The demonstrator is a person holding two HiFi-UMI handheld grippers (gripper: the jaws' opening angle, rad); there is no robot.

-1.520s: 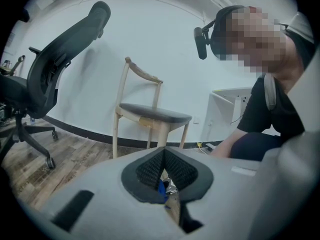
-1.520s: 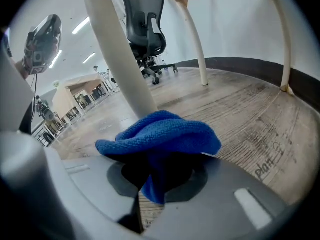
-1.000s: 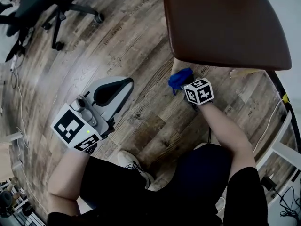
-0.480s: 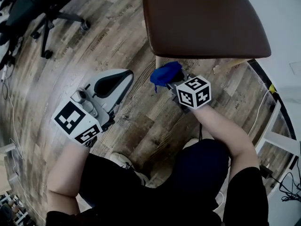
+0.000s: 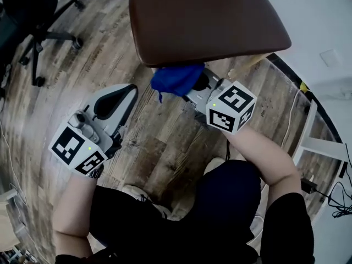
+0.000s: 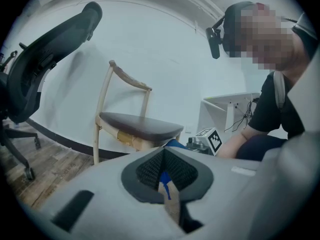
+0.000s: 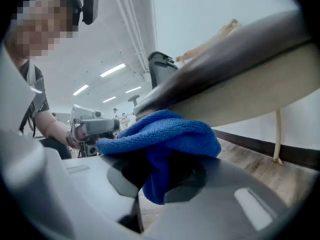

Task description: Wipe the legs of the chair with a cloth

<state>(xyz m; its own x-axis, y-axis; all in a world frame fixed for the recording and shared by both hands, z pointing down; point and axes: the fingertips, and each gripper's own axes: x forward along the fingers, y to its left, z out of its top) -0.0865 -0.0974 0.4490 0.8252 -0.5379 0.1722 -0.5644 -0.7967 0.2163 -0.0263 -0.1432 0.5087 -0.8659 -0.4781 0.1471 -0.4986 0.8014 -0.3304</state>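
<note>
A black office chair (image 5: 34, 34) stands far off on my left. My left gripper (image 5: 126, 94) hangs low over the wooden floor (image 5: 159, 142). Its jaws are pressed together with nothing in them. Next comes the blue cloth (image 5: 177, 79), bunched up just under the front edge of the brown chair (image 5: 209, 15) seat. My right gripper (image 5: 197, 92) pinches that cloth tight. A pale chair leg (image 5: 250, 65) pokes out further right.
</note>
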